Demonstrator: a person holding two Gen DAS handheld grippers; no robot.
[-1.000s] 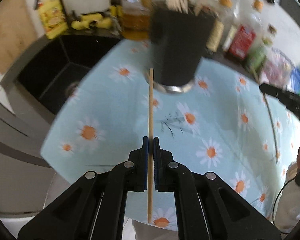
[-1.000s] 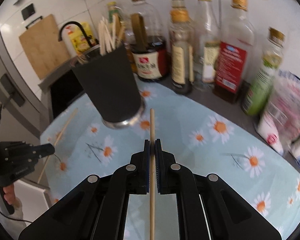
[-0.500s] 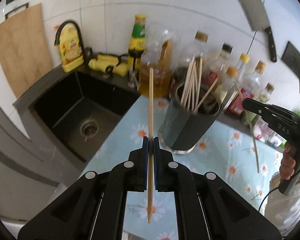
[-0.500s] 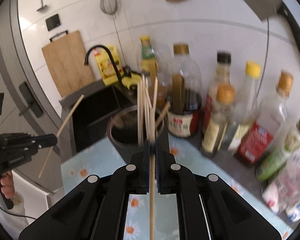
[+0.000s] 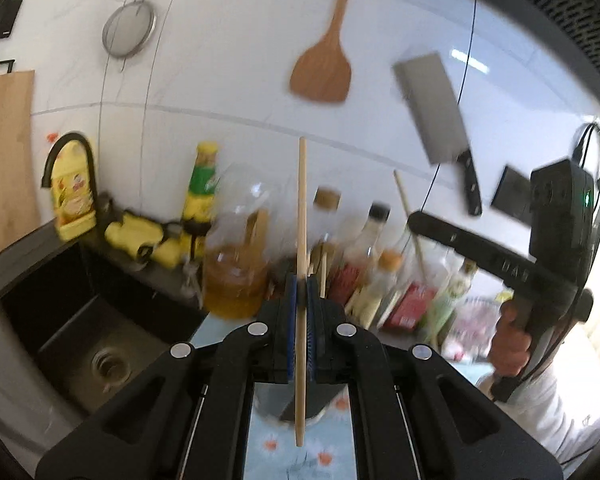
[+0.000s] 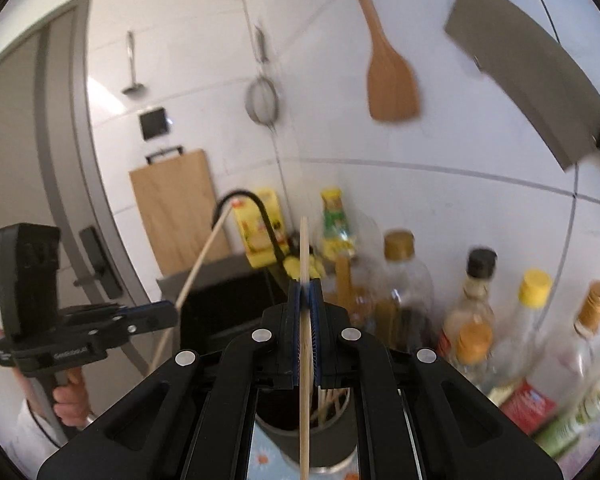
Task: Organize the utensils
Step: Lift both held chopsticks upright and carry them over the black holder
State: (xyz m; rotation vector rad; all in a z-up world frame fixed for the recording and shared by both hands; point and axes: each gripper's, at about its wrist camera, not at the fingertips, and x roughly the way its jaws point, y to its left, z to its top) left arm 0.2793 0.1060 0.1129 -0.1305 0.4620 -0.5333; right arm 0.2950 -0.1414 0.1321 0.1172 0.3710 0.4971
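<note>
Left gripper (image 5: 300, 296) clamped on thin wooden chopstick (image 5: 301, 208), pointing 12 o'clock. Right gripper (image 6: 309, 300) clamped on second wooden chopstick (image 6: 304, 248); dark cylindrical holder (image 6: 284, 432) at 6 o'clock, mostly hidden by fingers.

Bottles (image 6: 476, 320) behind holder (image 6: 312, 436) (chopsticks (image 6: 330, 400) inside)

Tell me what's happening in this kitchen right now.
A person holds a gripper in each hand. The left gripper is shut on a thin wooden chopstick, and the right gripper is shut on another wooden chopstick. Both are raised above the dark round utensil holder, which already contains several sticks.
</note>
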